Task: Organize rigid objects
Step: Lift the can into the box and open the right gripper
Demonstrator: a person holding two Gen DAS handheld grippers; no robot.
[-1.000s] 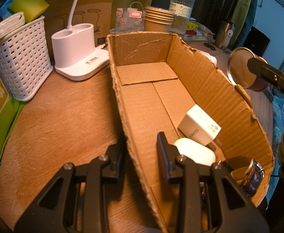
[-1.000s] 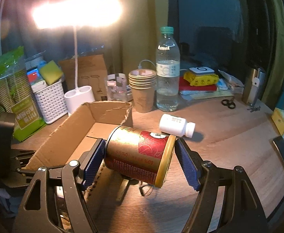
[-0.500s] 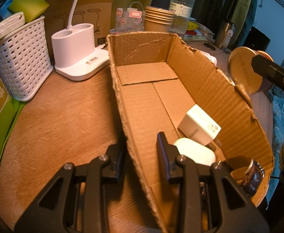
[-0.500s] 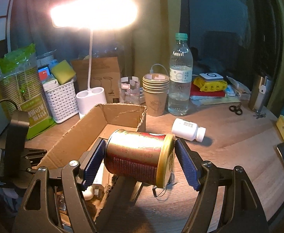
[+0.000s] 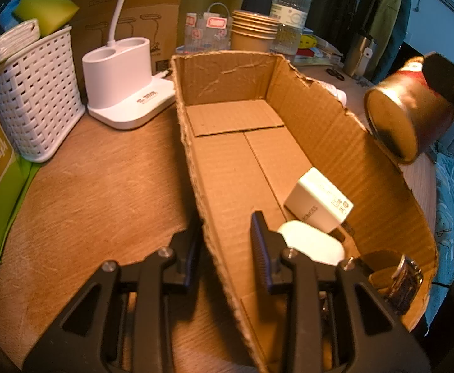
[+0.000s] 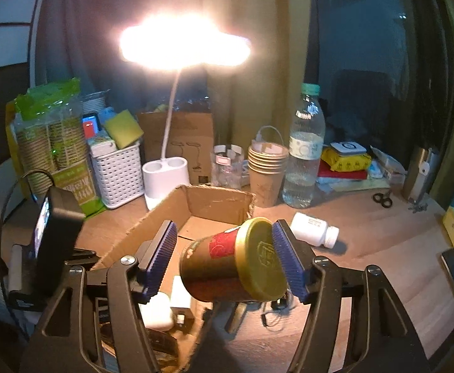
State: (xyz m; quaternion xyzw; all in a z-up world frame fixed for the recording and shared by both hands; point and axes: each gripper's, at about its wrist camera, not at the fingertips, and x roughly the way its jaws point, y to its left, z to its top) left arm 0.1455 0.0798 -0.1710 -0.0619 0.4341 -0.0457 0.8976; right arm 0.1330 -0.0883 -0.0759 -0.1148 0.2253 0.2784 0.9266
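Note:
A brown cardboard box [image 5: 227,77] lies open on the wooden table. My left gripper [image 5: 227,239] is shut on its near left wall. Inside at the near end are a white charger [image 5: 318,200], a white oval case [image 5: 310,242] and a wristwatch [image 5: 404,279]. A gold-lidded red and brown can [image 6: 220,267] hangs tilted between the closing jaws of my right gripper [image 6: 223,248], above the box's right wall. Its lid overlaps the right pad and a narrow gap shows at the left pad [image 6: 161,258]. In the left wrist view the can [image 5: 407,118] looks smeared.
A white pill bottle [image 6: 312,227] lies on the table right of the box. Behind the box stand a lamp base [image 5: 118,71], a white basket [image 5: 37,93], stacked paper cups [image 6: 265,171] and a water bottle [image 6: 303,155]. Scissors [image 6: 382,200] lie at the far right.
The right gripper carried the can left and up over the box's right wall. The can has tipped from level between the pads, its lid now facing the camera. The left gripper stayed still.

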